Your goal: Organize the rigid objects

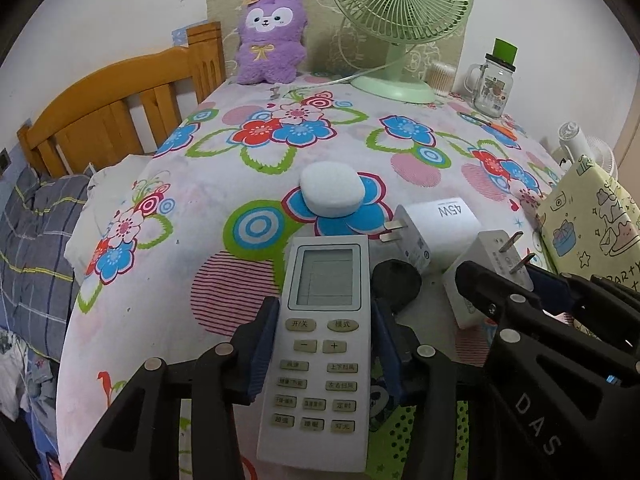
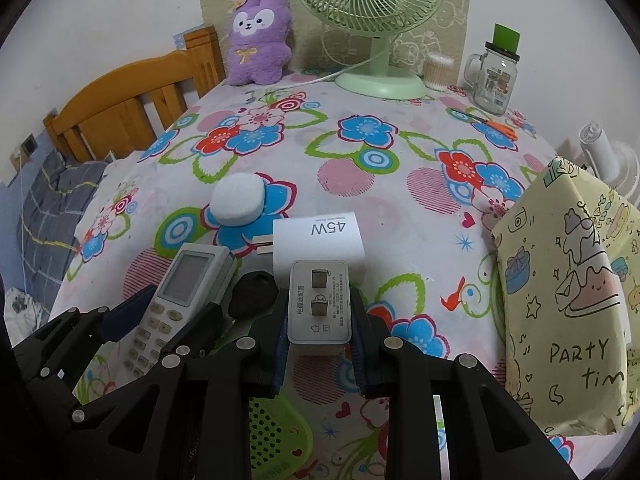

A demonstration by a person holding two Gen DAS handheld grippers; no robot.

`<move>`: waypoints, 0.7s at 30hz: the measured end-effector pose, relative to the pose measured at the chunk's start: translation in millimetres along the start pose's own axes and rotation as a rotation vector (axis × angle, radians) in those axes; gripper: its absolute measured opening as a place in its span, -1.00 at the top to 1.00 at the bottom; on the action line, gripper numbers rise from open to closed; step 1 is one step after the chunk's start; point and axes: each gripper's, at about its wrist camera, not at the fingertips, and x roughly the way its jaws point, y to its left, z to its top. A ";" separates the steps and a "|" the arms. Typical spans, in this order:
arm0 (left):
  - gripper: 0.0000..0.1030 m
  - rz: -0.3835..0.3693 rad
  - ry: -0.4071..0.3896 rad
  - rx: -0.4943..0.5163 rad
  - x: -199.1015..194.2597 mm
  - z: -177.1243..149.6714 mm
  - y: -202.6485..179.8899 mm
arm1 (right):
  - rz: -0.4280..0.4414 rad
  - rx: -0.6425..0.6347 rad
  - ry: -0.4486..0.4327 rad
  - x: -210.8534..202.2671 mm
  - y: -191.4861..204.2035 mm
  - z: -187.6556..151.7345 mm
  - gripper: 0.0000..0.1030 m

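Observation:
A white air-conditioner remote (image 1: pixel 324 344) lies lengthwise between the blue pads of my left gripper (image 1: pixel 324 308), which is shut on its sides above the flowered tablecloth (image 1: pixel 224 184). My right gripper (image 2: pixel 320 300) is shut on a small white power adapter (image 2: pixel 320 304), prongs facing the camera. Just beyond it lies a white 45W charger (image 2: pixel 320 240), with a black round object (image 2: pixel 256 292) to its left. A white oval puck (image 2: pixel 238 200) rests farther back. The two grippers sit side by side, left gripper (image 2: pixel 168 312) beside the right one.
A green perforated basket (image 2: pixel 276 436) sits under the grippers at the near edge. A gift-wrapped box (image 2: pixel 568 300) stands at the right. At the back are a green fan (image 2: pixel 372 20), purple plush (image 2: pixel 258 36), glass mug jar (image 2: pixel 494 80) and orange scissors (image 2: pixel 496 124). A wooden headboard (image 1: pixel 112 112) is left.

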 end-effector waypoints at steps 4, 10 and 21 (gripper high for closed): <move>0.09 0.007 -0.008 -0.001 -6.4 -2.1 -2.2 | 0.003 0.001 -0.007 -5.9 -0.9 -2.6 0.43; 0.11 0.021 -0.042 0.006 -26.7 -4.0 -7.5 | 0.019 0.003 -0.045 -26.4 -3.0 -6.3 0.43; 0.13 0.042 -0.109 0.011 -62.8 -7.1 -26.0 | 0.035 0.010 -0.113 -66.2 -15.4 -13.2 0.43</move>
